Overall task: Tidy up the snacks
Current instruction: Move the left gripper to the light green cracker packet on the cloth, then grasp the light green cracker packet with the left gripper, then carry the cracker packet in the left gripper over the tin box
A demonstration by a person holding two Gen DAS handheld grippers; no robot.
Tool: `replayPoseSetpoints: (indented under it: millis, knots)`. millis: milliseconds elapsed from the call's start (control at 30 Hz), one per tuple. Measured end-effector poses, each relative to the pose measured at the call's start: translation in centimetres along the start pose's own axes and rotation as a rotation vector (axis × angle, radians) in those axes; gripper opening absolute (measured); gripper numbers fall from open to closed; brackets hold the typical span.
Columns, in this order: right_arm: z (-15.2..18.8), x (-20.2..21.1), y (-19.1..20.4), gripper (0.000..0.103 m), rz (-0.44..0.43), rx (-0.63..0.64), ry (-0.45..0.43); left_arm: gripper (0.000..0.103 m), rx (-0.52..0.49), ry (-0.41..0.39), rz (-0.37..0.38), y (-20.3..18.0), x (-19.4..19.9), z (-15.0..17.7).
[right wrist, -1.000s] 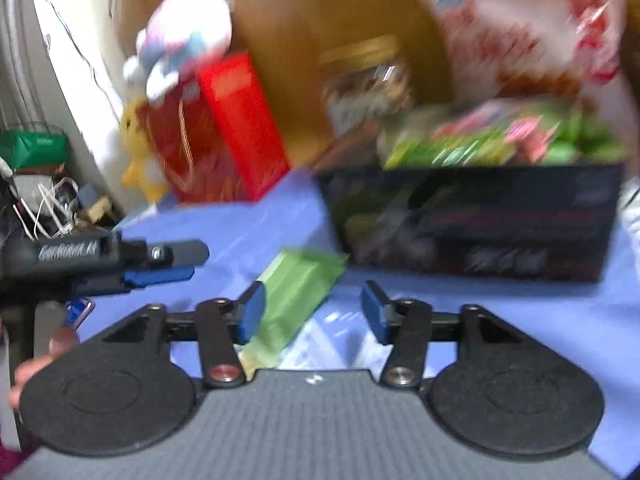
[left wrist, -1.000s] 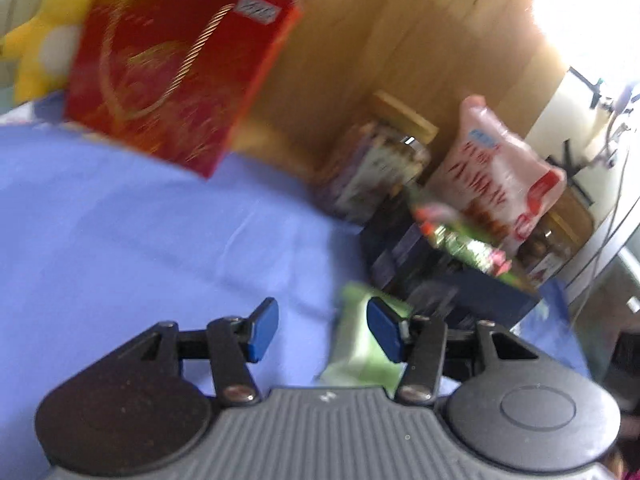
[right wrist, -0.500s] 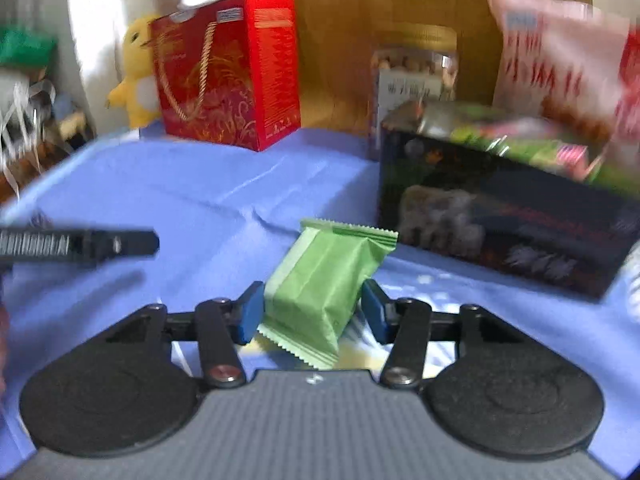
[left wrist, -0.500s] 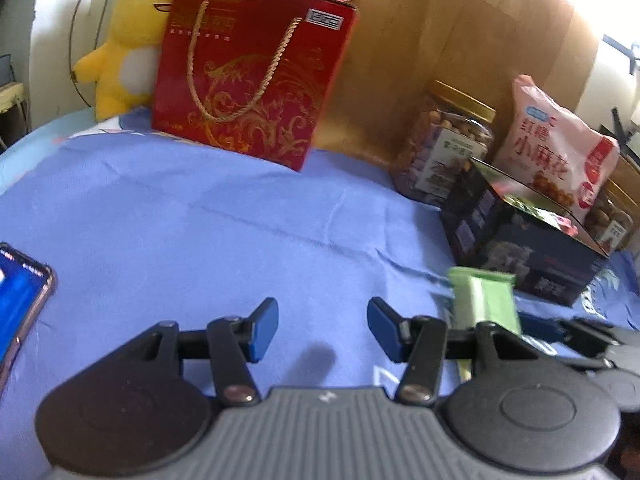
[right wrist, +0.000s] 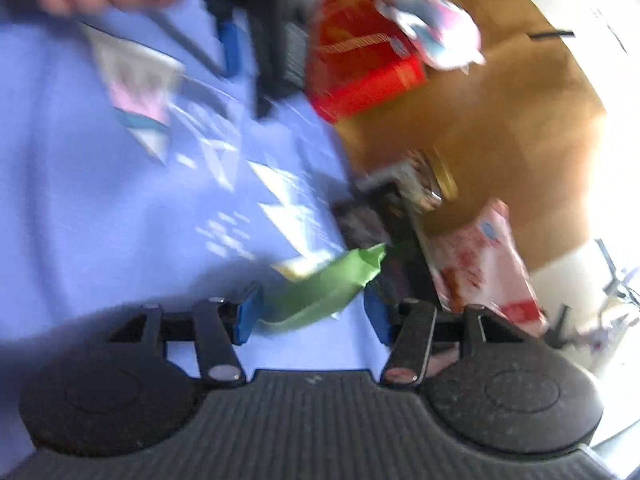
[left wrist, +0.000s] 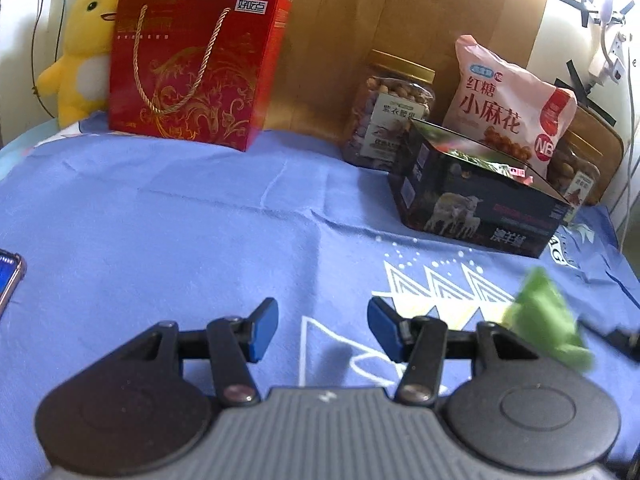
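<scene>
A green snack packet [right wrist: 324, 292] lies between the wide-apart fingers of my right gripper [right wrist: 312, 316]; the view is blurred and tilted, and the pads do not press on it. The same packet [left wrist: 548, 320] shows blurred at the right of the left wrist view, above the blue cloth. The dark open box [left wrist: 476, 196] holding several packets stands at the back right. My left gripper [left wrist: 322, 328] is open and empty over the blue cloth [left wrist: 160, 220].
A red gift box [left wrist: 196, 68] and a yellow plush [left wrist: 84, 44] stand at the back left. A nut jar [left wrist: 392, 112] and a pink snack bag [left wrist: 508, 108] stand behind the dark box. A phone [left wrist: 8, 276] lies at the left edge.
My right gripper has swung and tilted, with the green packet between its fingers now off the cloth. My left gripper has pulled back and turned slightly right, still open.
</scene>
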State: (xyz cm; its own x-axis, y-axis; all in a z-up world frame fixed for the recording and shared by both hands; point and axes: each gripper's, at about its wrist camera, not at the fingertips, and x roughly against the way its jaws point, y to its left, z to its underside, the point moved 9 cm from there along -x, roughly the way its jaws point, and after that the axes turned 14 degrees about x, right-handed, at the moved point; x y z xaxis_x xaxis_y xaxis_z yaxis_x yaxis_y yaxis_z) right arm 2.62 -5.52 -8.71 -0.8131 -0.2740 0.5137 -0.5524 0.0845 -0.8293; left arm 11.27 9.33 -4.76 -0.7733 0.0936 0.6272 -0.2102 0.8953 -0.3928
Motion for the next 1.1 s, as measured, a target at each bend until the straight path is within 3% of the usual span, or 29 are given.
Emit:
replayPoseSetpoints:
  millis: [100, 233, 333, 500, 633, 733, 800, 867, 933, 1000, 1100]
  knots:
    - [-1.8, 1.6, -0.2, 0.06, -0.126, -0.143, -0.105, 0.051, 0.01, 0.0, -0.001, 0.6, 0.6, 0.0]
    - [-1.6, 3.0, -3.5, 0.061, -0.363, -0.526, -0.256, 0.051, 0.028, 0.023, 0.011, 1.3, 1.2, 0.4]
    - [0.7, 2.5, -6.4, 0.06, -0.384, -0.759, -0.292, 0.051, 0.05, 0.057, 0.053, 1.2, 1.6, 0.8]
    - [5.5, -0.7, -7.7, 0.06, -0.377, -1.049, -0.198, 0.051, 0.069, 0.134, 0.17, -1.3, 1.4, 1.4]
    - [5.3, -1.2, -6.1, 0.061, -0.377, -1.046, -0.175, 0.047, 0.071, 0.231, 0.303, -4.2, 0.9, 2.5]
    - [4.5, -1.4, -4.9, 0.06, -0.372, -0.988, -0.165, 0.044, 0.023, 0.251, 0.326, -6.0, 0.4, 3.3]
    - [4.4, -2.3, -4.1, 0.056, -0.372, -0.957, -0.145, 0.031, 0.005, 0.271, 0.314, -6.7, -0.2, 4.1]
    - [4.4, -2.7, -3.5, 0.042, -0.385, -0.949, -0.132, 0.025, 0.002, 0.291, 0.319, -7.1, -0.7, 4.9]
    - [4.5, -2.8, -3.6, 0.035, -0.372, -0.948, -0.144, 0.025, -0.01, 0.266, 0.316, -7.2, -0.7, 4.9]
    - [5.0, -2.9, -3.9, 0.017, -0.342, -0.946, -0.124, 0.023, -0.01, 0.257, 0.319, -7.2, -0.4, 4.6]
    - [5.3, -2.5, -4.7, 0.013, -0.356, -1.0, -0.159, 0.021, -0.042, 0.226, 0.346, -7.7, 0.8, 3.8]
